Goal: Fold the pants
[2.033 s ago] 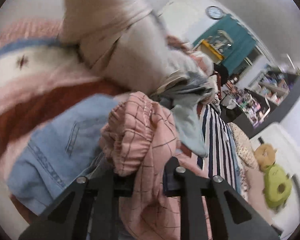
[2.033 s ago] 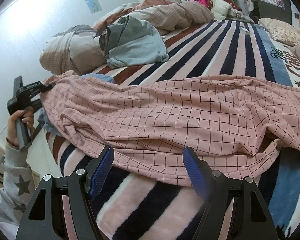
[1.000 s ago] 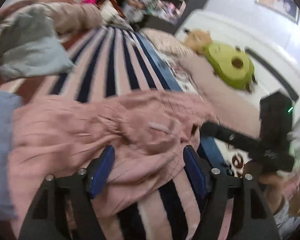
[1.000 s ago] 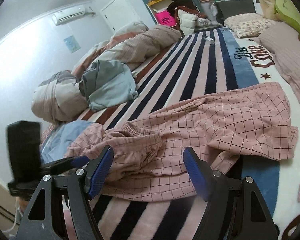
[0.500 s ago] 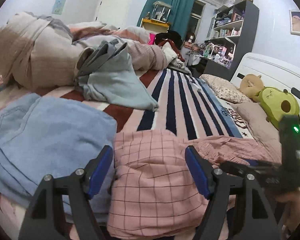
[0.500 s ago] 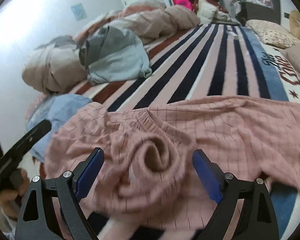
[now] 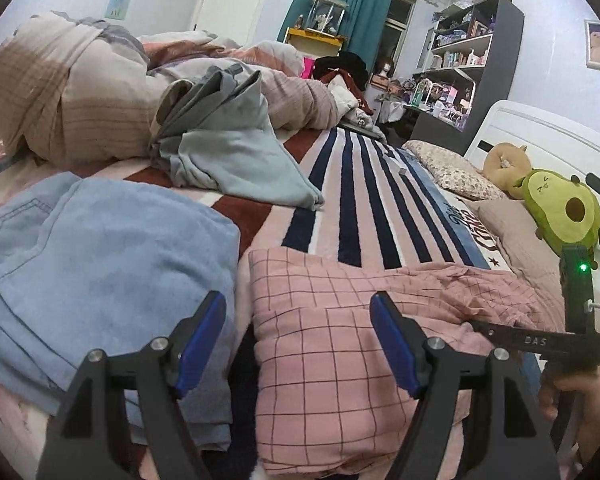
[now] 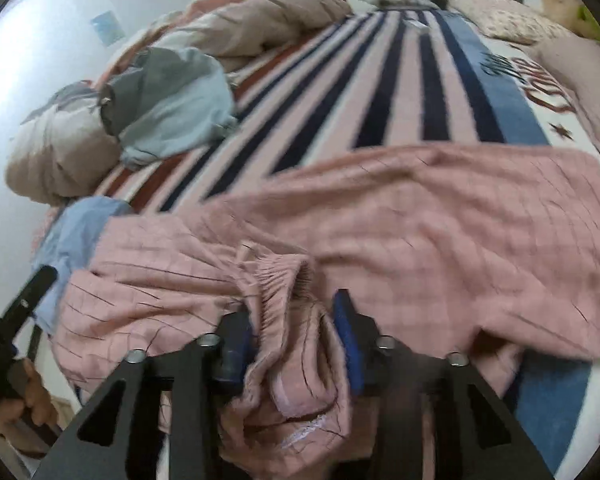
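Pink checked pants lie across the striped blanket, one end folded flat near the bed's edge. My left gripper hovers open over that folded end, its blue pads clear of the cloth. In the right wrist view the pants spread wide, and their gathered waistband is bunched up. My right gripper is closing its jaws on that bunch, with cloth filling the gap between the pads. The right gripper also shows at the left view's right side, nosing into the pants, and the left gripper at the right view's left edge.
Light blue jeans lie folded left of the pants. A grey-blue garment and a beige bedding bundle sit further back. An avocado plush and pillows line the headboard side. Shelves stand against the far wall.
My right gripper has dropped onto the bunched waistband and its jaws have narrowed around it. My left gripper swung round over the folded end, then held still.
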Motion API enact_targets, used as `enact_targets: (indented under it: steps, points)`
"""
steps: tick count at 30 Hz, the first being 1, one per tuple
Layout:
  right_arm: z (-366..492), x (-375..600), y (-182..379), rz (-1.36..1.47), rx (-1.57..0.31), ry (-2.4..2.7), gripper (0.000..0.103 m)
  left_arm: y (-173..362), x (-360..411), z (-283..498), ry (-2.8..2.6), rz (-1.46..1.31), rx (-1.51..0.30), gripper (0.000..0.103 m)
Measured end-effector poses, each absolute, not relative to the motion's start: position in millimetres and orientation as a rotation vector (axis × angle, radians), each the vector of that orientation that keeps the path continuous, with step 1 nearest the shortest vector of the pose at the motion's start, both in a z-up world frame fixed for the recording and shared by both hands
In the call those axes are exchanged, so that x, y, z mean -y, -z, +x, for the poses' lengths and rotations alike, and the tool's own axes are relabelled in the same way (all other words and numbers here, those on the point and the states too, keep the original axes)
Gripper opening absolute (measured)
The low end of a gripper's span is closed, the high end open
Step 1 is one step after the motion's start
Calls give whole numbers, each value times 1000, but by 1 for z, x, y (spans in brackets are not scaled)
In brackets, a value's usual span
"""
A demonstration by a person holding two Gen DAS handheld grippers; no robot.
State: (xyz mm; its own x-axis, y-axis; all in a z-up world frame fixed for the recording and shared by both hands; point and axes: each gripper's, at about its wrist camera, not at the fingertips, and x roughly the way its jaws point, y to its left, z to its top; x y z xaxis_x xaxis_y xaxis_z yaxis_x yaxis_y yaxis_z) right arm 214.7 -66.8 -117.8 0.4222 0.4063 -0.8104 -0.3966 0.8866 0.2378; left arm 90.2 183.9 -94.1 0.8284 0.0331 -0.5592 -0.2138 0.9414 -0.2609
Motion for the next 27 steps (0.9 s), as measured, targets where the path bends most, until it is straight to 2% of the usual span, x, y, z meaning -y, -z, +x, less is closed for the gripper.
enact_targets:
  steps: [1,6,8,13,15,16,17,21,23,24,25,26,27]
  points:
    - [214,70,117,19,-1018,-497,52,95,-184,91,-135,-321,-587,71]
    - [217,81,82,123,-878,-564,57,96,-182,92,-136,-318,-587,71]
    - [226,68,71,68,-845,-580,66,98,-180,94,-133,-314,-593,71]
    - [264,20,86,-9,-949,-667,66,98,-179,94,-129,-316,-595,71]
    - [271,6,99,-86,-988,-659,59,98,-179,95,-126,-321,-596,71]
    - [272,-1,105,-132,-1002,-662,45,99,-179,95,-125,-322,-599,71]
    - [270,-4,111,-142,-1027,-686,38,99,-180,95,-125,-322,-602,71]
    - [260,-5,124,-129,-1101,-815,44,100,-181,97,-116,-335,-604,71]
    - [259,-5,126,-143,-1090,-816,42,100,-180,97,-115,-335,-607,71]
    - [260,-6,127,-144,-1088,-811,37,100,-180,98,-116,-333,-608,71]
    - [260,-6,126,-145,-1077,-800,20,100,-180,98,-119,-330,-610,71]
    - [260,-6,124,-144,-1059,-785,11,100,-180,98,-120,-329,-611,71]
    - [261,-4,121,-126,-1042,-777,10,100,-179,98,-121,-331,-610,71]
